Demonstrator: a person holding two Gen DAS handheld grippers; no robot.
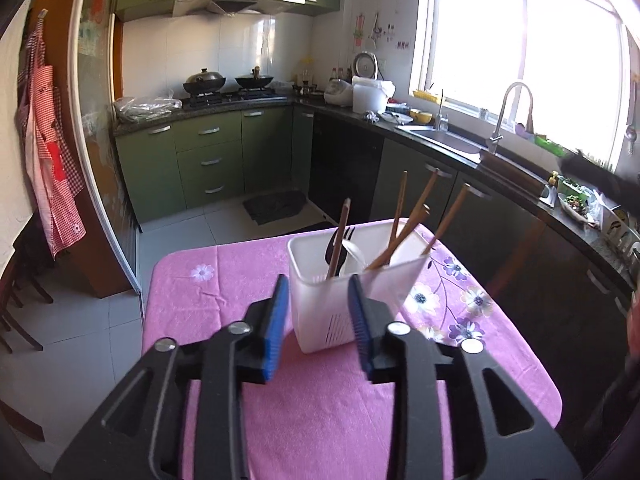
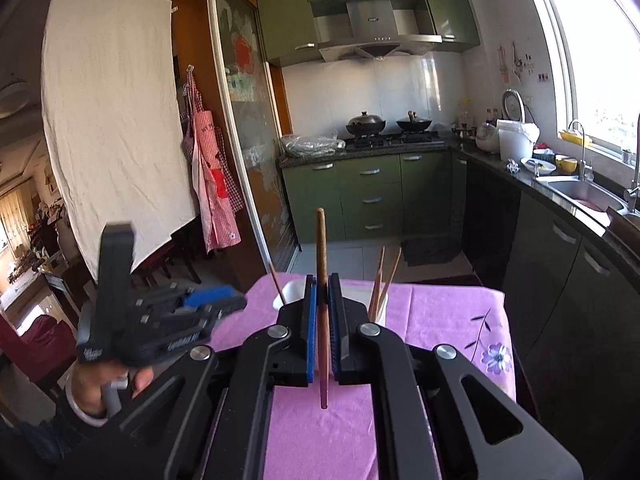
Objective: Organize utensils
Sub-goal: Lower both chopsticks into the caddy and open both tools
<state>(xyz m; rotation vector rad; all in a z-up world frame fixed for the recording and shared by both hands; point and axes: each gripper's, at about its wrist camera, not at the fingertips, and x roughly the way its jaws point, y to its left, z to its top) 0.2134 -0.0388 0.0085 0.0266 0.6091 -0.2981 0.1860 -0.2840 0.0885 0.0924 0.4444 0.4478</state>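
A white slotted utensil holder (image 1: 320,320) stands on the pink flowered tablecloth (image 1: 216,296). In it are several wooden chopsticks (image 1: 416,216), a black fork (image 1: 348,236) and a white spoon (image 1: 354,256). My left gripper (image 1: 318,284) is open just in front of the holder's near corner, and its blue pads (image 1: 276,320) touch nothing. My right gripper (image 2: 322,280) is shut on one brown chopstick (image 2: 321,240), held upright above the cloth (image 2: 440,320) on the near side of the holder (image 2: 291,291). The right wrist view also shows the left gripper (image 2: 216,300) from the side, in a person's hand (image 2: 100,388).
A dark counter with a sink (image 1: 444,136) and tap (image 1: 504,116) runs along the right, close to the table's edge. Two woks (image 1: 204,80) sit on the stove at the back above green cabinets (image 1: 208,160). Red checked aprons (image 1: 48,152) hang at left.
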